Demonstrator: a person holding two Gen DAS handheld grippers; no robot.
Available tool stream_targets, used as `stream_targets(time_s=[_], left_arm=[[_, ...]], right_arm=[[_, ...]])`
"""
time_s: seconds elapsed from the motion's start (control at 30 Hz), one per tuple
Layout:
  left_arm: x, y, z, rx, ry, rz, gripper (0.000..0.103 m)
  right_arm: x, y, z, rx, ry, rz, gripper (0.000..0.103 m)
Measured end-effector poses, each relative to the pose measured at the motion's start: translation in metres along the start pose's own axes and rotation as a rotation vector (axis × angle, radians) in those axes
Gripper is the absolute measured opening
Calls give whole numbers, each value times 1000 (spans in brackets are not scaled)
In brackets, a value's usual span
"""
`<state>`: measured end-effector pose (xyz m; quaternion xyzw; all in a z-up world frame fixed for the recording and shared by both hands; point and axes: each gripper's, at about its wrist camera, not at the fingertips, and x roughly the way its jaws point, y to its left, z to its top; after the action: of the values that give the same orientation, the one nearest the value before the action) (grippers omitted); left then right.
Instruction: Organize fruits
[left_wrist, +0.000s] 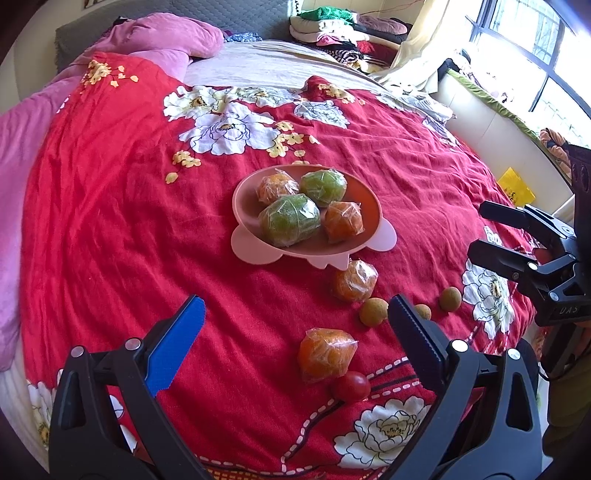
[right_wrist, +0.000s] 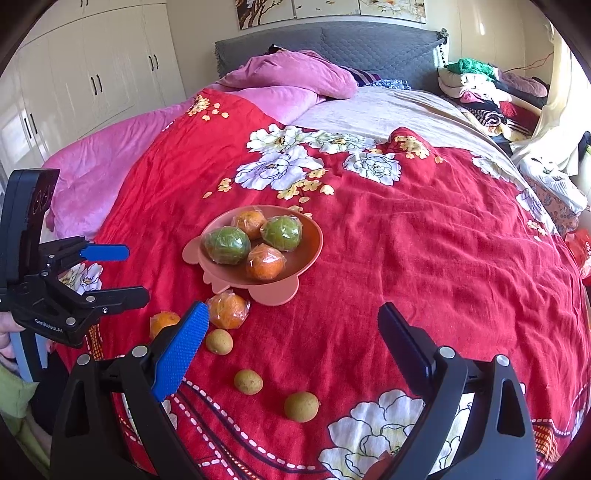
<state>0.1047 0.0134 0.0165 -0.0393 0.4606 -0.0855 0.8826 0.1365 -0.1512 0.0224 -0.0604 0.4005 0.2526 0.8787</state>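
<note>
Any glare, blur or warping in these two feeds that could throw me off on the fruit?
Left wrist view: the window is blown out at upper right, the plastic wrap on the plate's fruit glints, and the focus is sharp. Right wrist view: even daylight, the three small brown fruits crisp, with soft shadows. Both views: strong fisheye bending at the edges and dark corners.

Both wrist views look down the bed (left_wrist: 110, 221), sharing the plate (left_wrist: 243, 192) (right_wrist: 314, 236).
</note>
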Motion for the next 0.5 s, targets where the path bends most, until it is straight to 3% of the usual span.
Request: stream_targets(time_s=[0.5], left_arm=[[-3,-4,-13,10,20,-10,93]], right_arm=[[-2,14,-10,-30,14,12,92]])
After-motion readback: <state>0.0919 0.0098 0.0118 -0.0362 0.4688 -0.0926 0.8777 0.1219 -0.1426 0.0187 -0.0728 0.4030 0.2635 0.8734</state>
